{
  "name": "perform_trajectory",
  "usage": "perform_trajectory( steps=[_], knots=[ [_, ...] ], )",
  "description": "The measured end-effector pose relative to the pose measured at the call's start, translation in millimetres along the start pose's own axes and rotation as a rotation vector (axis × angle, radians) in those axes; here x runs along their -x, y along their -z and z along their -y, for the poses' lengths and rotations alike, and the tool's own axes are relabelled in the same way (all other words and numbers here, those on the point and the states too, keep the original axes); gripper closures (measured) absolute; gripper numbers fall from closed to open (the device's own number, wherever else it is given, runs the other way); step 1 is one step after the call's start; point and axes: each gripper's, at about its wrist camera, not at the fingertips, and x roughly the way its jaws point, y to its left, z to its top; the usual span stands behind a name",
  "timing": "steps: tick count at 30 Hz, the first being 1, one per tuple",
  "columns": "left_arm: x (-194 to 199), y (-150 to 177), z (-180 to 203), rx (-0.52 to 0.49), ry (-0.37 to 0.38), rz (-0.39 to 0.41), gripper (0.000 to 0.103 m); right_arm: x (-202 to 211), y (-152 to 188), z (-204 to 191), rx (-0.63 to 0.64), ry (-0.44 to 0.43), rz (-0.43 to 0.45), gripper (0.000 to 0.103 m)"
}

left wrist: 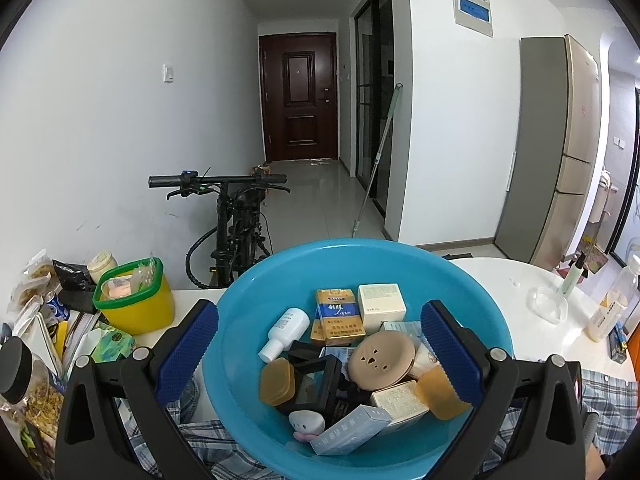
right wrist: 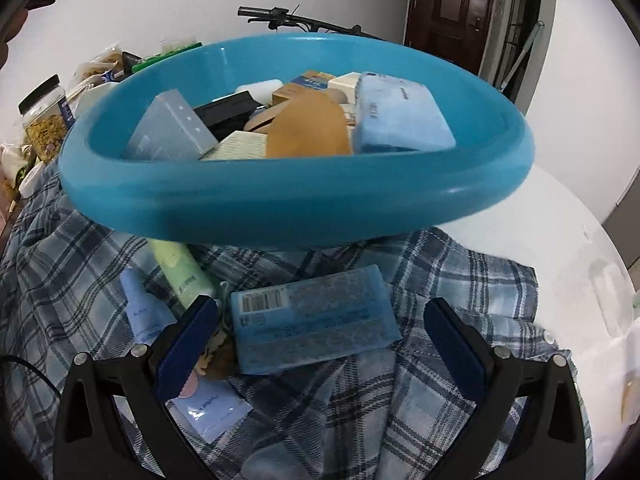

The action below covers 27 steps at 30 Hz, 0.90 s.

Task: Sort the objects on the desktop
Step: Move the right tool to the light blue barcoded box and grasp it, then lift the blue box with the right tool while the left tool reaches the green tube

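A blue plastic basin (left wrist: 256,280) holds several small items: a cigarette pack (left wrist: 338,312), a white bottle (left wrist: 285,332), boxes and tan lids. My left gripper (left wrist: 320,348) is open and empty above the basin. In the right wrist view the basin (right wrist: 280,196) stands on a plaid cloth (right wrist: 440,280). In front of it lie a blue wipes pack (right wrist: 312,324), a green tube (right wrist: 184,272), a blue bottle (right wrist: 144,308) and a blue sachet (right wrist: 212,408). My right gripper (right wrist: 320,344) is open and empty, low over the wipes pack.
A yellow bin with a green rim (left wrist: 136,300), snack bags and a jar (left wrist: 20,376) crowd the table's left side. A clear holder (left wrist: 548,304) and a bottle (left wrist: 608,308) stand on the white table (left wrist: 500,280) at right. A bicycle (left wrist: 236,220) stands behind.
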Motion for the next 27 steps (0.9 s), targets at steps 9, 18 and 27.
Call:
perform_trajectory(
  steps=[9,18,27],
  knots=[
    [0.1,1.1,4.5,-0.018,-0.001,0.0,0.0,-2.2,3.7,6.6,0.011,0.068,-0.025,0.001],
    [-0.2,2.3,11.1,-0.042,-0.008,-0.004,0.0,1.5,7.2,4.3,0.021,0.05,-0.035,0.026],
    [5.0,0.8,14.9,-0.048,0.011,0.014,0.0,20.6,7.4,24.5,-0.053,0.082,0.015,0.027]
  ],
)
